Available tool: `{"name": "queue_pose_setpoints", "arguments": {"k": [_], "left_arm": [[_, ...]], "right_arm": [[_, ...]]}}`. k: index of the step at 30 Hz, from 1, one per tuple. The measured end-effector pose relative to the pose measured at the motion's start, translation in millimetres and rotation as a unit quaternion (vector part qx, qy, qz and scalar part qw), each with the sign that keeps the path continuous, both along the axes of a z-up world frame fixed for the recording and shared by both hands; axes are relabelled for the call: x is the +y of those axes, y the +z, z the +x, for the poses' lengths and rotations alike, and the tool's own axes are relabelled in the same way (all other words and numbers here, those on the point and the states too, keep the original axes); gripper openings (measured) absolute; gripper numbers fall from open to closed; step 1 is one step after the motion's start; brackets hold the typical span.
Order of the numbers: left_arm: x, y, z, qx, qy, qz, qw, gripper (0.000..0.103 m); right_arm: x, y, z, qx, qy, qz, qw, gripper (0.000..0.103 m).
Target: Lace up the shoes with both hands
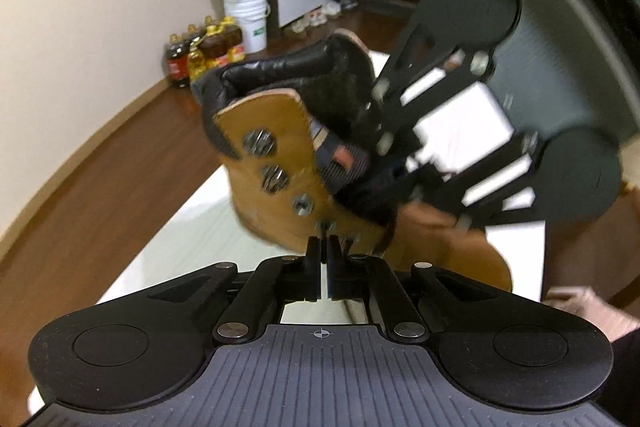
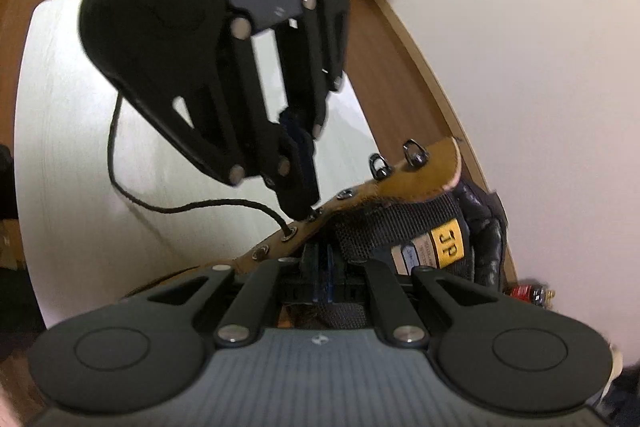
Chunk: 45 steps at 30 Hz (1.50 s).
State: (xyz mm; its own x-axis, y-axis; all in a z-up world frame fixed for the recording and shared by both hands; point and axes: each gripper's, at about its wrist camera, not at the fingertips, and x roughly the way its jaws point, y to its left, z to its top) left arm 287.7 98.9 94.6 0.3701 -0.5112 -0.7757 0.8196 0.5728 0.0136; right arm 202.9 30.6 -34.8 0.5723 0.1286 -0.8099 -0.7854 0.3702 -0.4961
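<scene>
Tan boot (image 1: 280, 155) up on the white worktop (image 1: 192, 227), tongue (image 2: 400, 227) gaping, eyelet flap standing proud. The left hand-held gripper (image 1: 324, 247) is right down at the lower eyelets (image 1: 326, 226), jaws pinched together with barely a sliver between them. From across the boot its tip sits at the eyelet just above where the dark lace (image 2: 120, 183) comes out, but whether it has the lace end pinched I can't tell; the tip hides it. The rest of the lace trails away in a loose loop over the worktop.

The right hand-held gripper (image 2: 320, 259) is tucked in on the inner side of the flap, beside the tongue, jaws nearly closed. Something dark sits between them, flap edge or lace, too murky to call.

Trouble spots, as I judge them: if the left pinch is only on the tip, a pull could slip it off and the end drops back through. That slack loop could snag on the upper hooks (image 2: 416, 151) or drag under the boot. And the boot sits free on the worktop, so a hard tug sideways may tip or slide it unless the right side braces the flap.
</scene>
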Motion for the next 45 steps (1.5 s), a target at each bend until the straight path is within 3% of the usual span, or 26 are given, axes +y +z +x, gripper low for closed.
{"name": "queue_pose_setpoints", "arguments": {"k": [5, 9, 12, 16, 20, 25, 27, 28, 30, 34, 37, 40, 43, 45], "left_arm": [[33, -5, -3, -0.019, 0.035, 0.089, 0.9952, 0.002], [83, -10, 0, -0.013, 0.067, 0.153, 0.9859, 0.002], [137, -23, 9, 0.004, 0.070, 0.182, 0.9807, 0.002], [186, -39, 20, 0.018, 0.045, 0.209, 0.9768, 0.002], [217, -52, 37, 0.031, 0.040, 0.223, 0.9735, 0.002], [225, -66, 53, 0.038, 0.033, 0.204, 0.9778, 0.002], [227, -72, 52, 0.039, 0.031, 0.195, 0.9796, 0.002], [228, -76, 55, 0.040, 0.032, 0.193, 0.9799, 0.002], [232, -84, 53, 0.044, 0.035, 0.186, 0.9809, 0.003], [246, -95, 40, 0.057, 0.058, 0.179, 0.9804, 0.008], [261, -93, 25, 0.063, 0.078, 0.174, 0.9797, 0.008], [283, -97, 8, 0.068, 0.099, 0.166, 0.9787, 0.008], [299, -92, -7, 0.076, 0.122, 0.160, 0.9765, 0.008], [309, -90, -15, 0.083, 0.139, 0.155, 0.9746, 0.008]], "right_arm": [[-28, 16, -9, -0.004, -0.123, 0.056, 0.991, 0.006], [-39, 22, -29, -0.011, -0.241, 0.083, 0.967, 0.006], [-41, 36, -46, -0.018, -0.340, 0.104, 0.934, 0.006], [-17, 36, -91, -0.011, -0.484, 0.167, 0.859, 0.006], [15, 14, -117, 0.025, -0.553, 0.236, 0.799, 0.006], [52, -3, -125, 0.063, -0.577, 0.322, 0.748, 0.007], [60, -5, -124, 0.077, -0.574, 0.343, 0.739, 0.013], [70, -12, -119, 0.088, -0.565, 0.352, 0.741, 0.014], [90, -22, -106, 0.091, -0.533, 0.338, 0.770, 0.014], [141, -30, -88, 0.086, -0.391, 0.258, 0.879, 0.014], [176, -36, -77, 0.105, -0.261, 0.192, 0.940, 0.015], [202, -46, -69, 0.120, -0.171, 0.140, 0.968, 0.015], [225, -58, -63, 0.128, -0.094, 0.099, 0.982, 0.015], [235, -65, -59, 0.136, -0.060, 0.088, 0.985, 0.015]]}}
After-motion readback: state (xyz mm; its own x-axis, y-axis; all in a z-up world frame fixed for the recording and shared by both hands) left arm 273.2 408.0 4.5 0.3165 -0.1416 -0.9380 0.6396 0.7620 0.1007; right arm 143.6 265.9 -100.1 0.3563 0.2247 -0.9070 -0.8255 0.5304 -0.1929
